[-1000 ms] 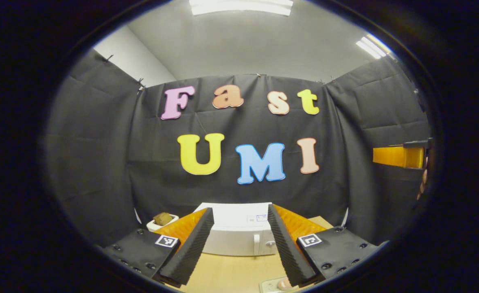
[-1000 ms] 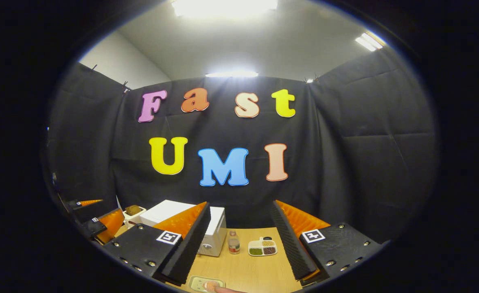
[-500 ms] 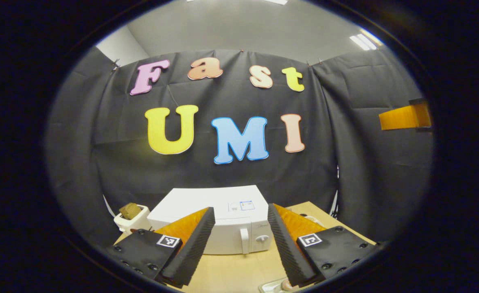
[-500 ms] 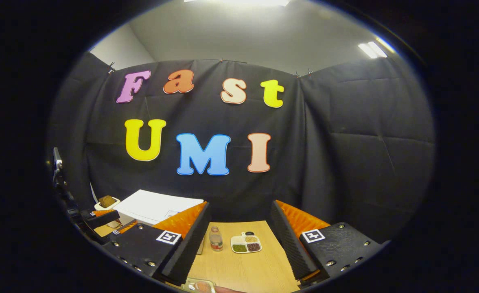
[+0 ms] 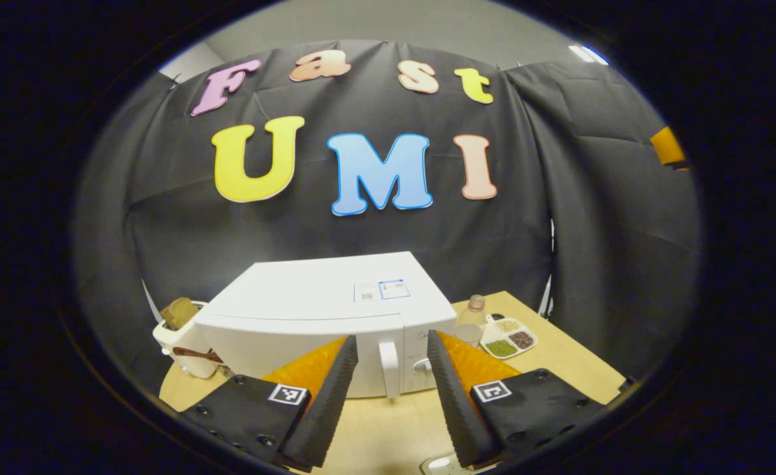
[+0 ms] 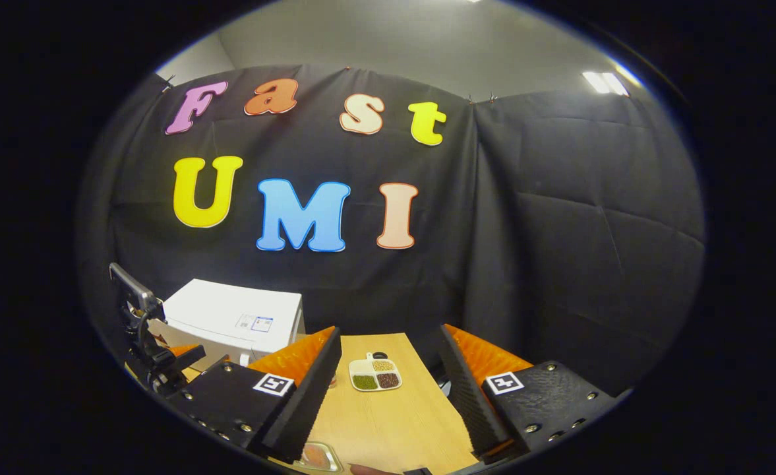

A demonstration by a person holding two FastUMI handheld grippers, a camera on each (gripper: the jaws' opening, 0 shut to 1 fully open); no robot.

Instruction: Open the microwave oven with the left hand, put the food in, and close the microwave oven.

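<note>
**Both grippers open above the table, microwave door closed**

The left gripper (image 5: 389,389) hangs with its jaws spread wide and nothing between them, aimed at the door handle (image 5: 385,369) of the white microwave oven (image 5: 322,316), not touching it. 2 small stickers sit on the oven's top; their writing is too small to read. The right gripper (image 6: 388,389) is likewise wide open and empty over the wooden table (image 6: 388,422). Ahead lies a 4-compartment dish (image 6: 375,375). A food tray (image 6: 318,457) sits at the table's near edge.

Left gripper (image 5: 388,396), jaws apart, before the closed white microwave (image 5: 325,316) on the table (image 5: 579,359).
</note>
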